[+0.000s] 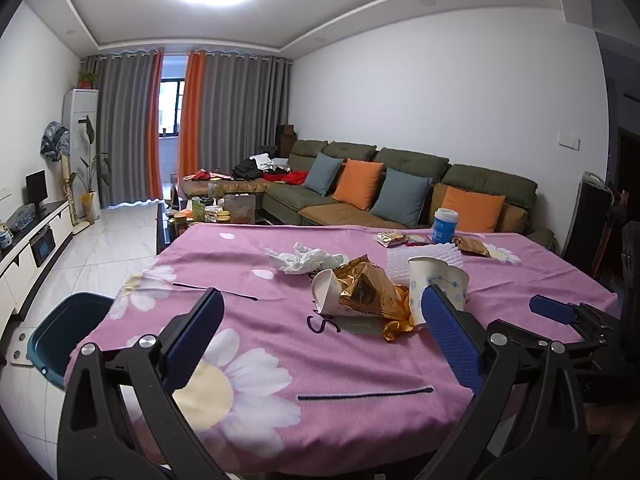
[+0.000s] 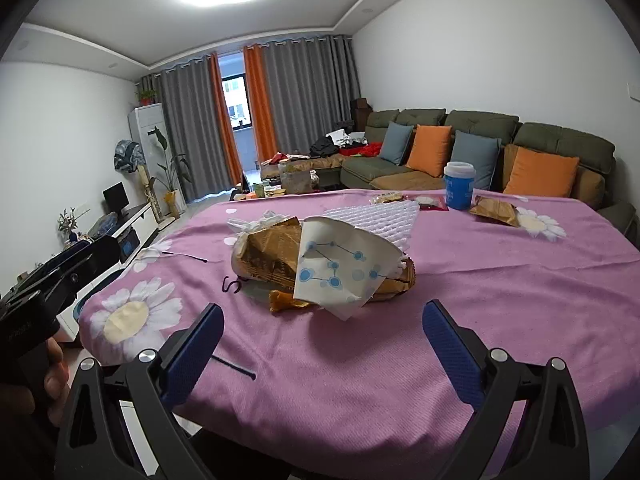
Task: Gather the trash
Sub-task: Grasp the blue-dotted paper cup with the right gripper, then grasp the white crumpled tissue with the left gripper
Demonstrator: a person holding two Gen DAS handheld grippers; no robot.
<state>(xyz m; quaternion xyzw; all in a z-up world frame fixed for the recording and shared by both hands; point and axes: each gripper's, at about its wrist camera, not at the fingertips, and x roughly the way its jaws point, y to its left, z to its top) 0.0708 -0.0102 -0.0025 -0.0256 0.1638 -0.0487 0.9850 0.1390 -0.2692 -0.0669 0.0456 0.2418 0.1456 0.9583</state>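
Across the room's near end stands a table under a pink flowered cloth [image 1: 360, 360]; off its left corner, low by the floor, sits a dark teal bin [image 1: 60, 344], judged the likely destination. Mid-table lies the main trash heap: a flattened paper cup with blue dots [image 2: 340, 268] leaning over a gold snack wrapper [image 2: 272, 256], with a second crushed cup [image 1: 326, 292] on the heap's left side; behind it, crumpled white tissue [image 1: 304, 260] and a white foam net [image 2: 372, 216]; at the far edge, a blue-and-white cup [image 2: 459, 186] standing upright and further wrappers [image 2: 494, 210].

Left gripper [image 1: 324, 344]: jaws spread wide, nothing between them; right gripper [image 2: 324, 340]: likewise spread and empty.

Governing relation: the heap lies ahead of both grippers, apart from every pad; from the right wrist view it sits squarely on the centreline; from the left wrist view it sits right of centre, its blue-dotted cup near the right-hand pad. The heap's long axis runs crosswise to the right gripper's approach. Judgement: the right gripper is better aligned; a straight advance would bracket the blue-dotted cup's lower corner first.
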